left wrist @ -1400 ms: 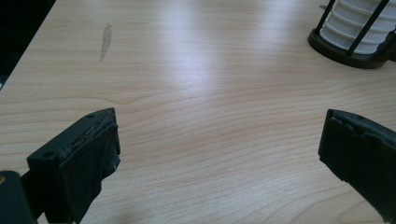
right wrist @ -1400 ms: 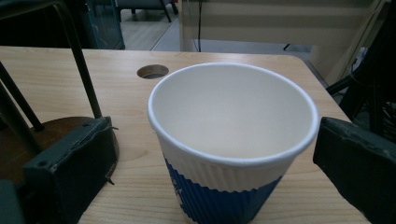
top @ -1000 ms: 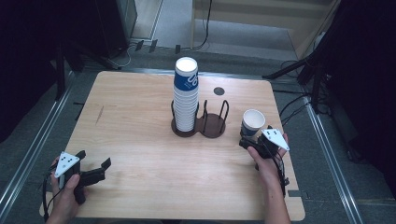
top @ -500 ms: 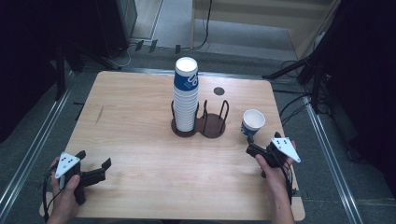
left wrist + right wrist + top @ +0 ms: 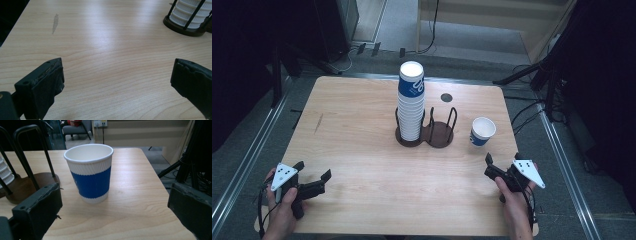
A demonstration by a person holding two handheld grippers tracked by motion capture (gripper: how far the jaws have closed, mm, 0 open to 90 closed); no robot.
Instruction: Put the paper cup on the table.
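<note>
A blue and white cup (image 5: pixel 482 131) stood alone on the table (image 5: pixel 362 125), beside the cup rack (image 5: pixel 439 134). The right gripper (image 5: pixel 498 170) and left gripper (image 5: pixel 312 181) both had their fingers spread wide, grasping nothing.

Pale wooden table (image 5: pixel 362 125) with a dark streak (image 5: pixel 318 123) near its left edge; grey floor (image 5: pixel 472 30) beyond, crossed by black cables (image 5: pixel 432 25); dark stand legs (image 5: pixel 537 75) at right.
</note>
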